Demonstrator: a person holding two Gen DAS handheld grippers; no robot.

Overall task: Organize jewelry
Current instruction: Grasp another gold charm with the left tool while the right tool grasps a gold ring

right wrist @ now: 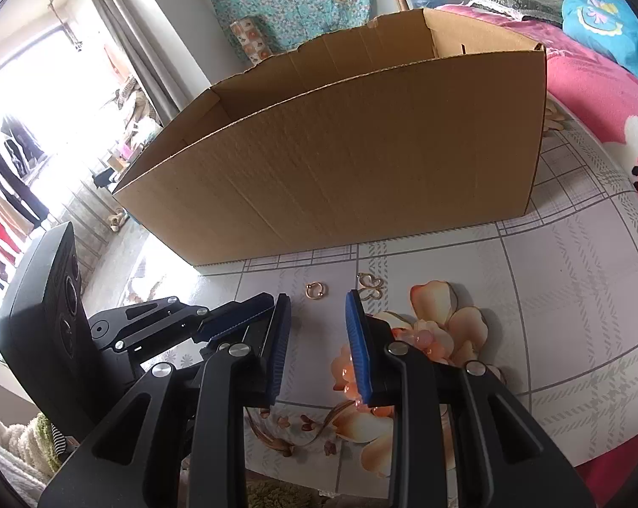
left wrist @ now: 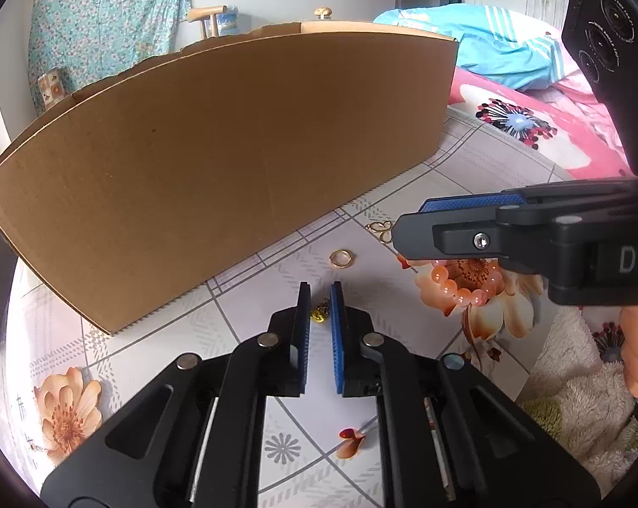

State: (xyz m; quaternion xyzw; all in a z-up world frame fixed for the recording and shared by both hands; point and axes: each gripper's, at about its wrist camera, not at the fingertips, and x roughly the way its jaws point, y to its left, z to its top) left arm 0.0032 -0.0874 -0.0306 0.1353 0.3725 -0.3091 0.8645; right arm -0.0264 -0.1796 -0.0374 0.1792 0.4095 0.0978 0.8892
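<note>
A brown cardboard box stands open-topped on the desk, which wears a floral, checked cloth. Just in front of the box's long near wall lie a gold ring and, a little further toward the bed side, a thin gold butterfly piece. The left tongs sit low in front of the box with only a narrow gap between the blue pads, and a small gold charm lies in that gap; whether the pads touch it cannot be told. The right tongs stand clearly parted and grip nothing. A bracelet of orange beads lies on the cloth further from the box than the ring, under the right tongs
</note>
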